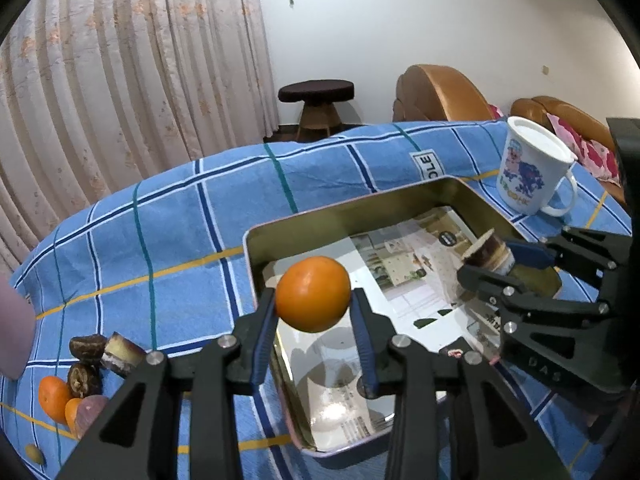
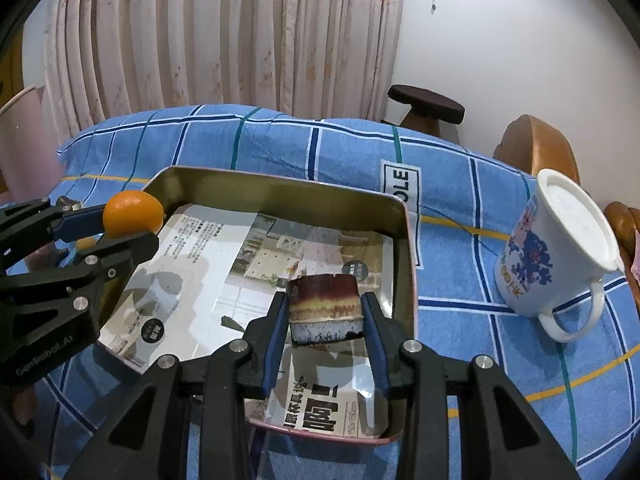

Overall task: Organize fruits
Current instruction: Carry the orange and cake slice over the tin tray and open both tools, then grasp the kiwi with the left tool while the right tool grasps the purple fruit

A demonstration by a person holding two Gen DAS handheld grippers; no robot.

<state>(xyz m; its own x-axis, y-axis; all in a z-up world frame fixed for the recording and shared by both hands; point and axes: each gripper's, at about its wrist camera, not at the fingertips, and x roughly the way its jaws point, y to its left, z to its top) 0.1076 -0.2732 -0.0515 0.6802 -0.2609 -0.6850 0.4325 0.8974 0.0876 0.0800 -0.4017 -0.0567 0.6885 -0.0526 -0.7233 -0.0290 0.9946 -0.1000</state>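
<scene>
My left gripper (image 1: pixel 314 300) is shut on an orange (image 1: pixel 313 294) and holds it above the left part of a metal tray (image 1: pixel 256 240) lined with printed paper. My right gripper (image 2: pixel 325 312) is shut on a short piece of sugarcane (image 2: pixel 325 308), purple-skinned with a pale core, above the tray's right part (image 2: pixel 404 248). The right gripper with the sugarcane (image 1: pixel 490 254) shows at the right of the left wrist view. The left gripper with the orange (image 2: pixel 132 214) shows at the left of the right wrist view.
On the blue checked cloth (image 1: pixel 168 264) left of the tray lie another sugarcane piece (image 1: pixel 122 354), dark dried fruits (image 1: pixel 86 348), small oranges (image 1: pixel 54 398) and a pinkish fruit (image 1: pixel 90 412). A white printed mug (image 2: pixel 556 252) stands right of the tray. A stool and sofa stand behind.
</scene>
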